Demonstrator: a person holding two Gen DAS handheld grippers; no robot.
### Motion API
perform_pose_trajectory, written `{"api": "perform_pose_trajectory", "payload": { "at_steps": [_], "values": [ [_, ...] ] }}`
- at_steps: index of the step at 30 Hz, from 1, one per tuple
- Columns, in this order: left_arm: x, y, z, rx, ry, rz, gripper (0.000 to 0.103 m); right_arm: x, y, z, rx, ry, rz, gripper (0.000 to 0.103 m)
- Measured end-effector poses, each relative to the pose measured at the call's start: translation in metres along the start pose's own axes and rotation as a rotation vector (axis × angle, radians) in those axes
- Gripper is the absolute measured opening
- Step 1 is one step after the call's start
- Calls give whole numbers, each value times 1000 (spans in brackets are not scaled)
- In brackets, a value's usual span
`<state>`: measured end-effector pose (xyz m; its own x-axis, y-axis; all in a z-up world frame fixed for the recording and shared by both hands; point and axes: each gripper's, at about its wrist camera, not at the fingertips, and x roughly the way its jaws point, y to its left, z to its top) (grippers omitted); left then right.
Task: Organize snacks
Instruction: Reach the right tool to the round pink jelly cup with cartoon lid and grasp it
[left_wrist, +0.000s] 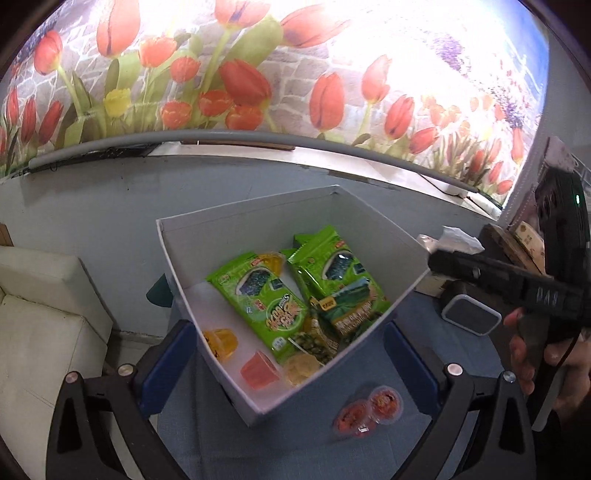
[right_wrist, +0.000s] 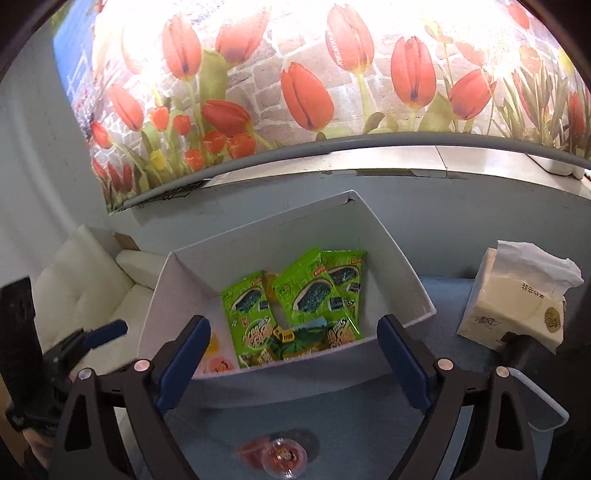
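The box (left_wrist: 229, 236) sits on the blue counter (left_wrist: 314, 450), and both hand-held grippers hang over its near side. The left hand-held gripper (left_wrist: 290, 358) is spread wide, nothing between its blue pads (left_wrist: 166, 365) — the box's near corner shows in the gap. The right hand-held gripper (right_wrist: 291, 363) is likewise spread and empty, its pads straddling the near wall. Inside lie green seaweed packs (left_wrist: 258, 299) and jelly cups (left_wrist: 258, 371), orange, red and yellow. Two red cups (left_wrist: 369, 410) stand on the counter outside, just beside the box and below the fingers. The pack lettering is too blurred to read; a tissue pack (right_wrist: 517, 302) at right carries print, also unreadable. A hand (left_wrist: 546, 354) grips the right tool's handle — both tools tilt downward.
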<state>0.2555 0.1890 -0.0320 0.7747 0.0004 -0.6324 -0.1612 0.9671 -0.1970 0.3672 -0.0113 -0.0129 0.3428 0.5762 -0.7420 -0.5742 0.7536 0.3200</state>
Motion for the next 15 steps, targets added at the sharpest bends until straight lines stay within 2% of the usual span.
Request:
{"api": "perform_pose_trajectory", "payload": {
  "at_steps": [4,9,15],
  "values": [
    [-22,-14,-17,4,-21,-42,103,-22,-6,-50,-38,40,81,95],
    [-46,-35,-52,22,-19,-67,103,-18,-11,-108,-77,136,70,95],
    [-69,-48,-96,29,5,-74,103,10,4,-137,-151,203,64,95]
  ]
}}
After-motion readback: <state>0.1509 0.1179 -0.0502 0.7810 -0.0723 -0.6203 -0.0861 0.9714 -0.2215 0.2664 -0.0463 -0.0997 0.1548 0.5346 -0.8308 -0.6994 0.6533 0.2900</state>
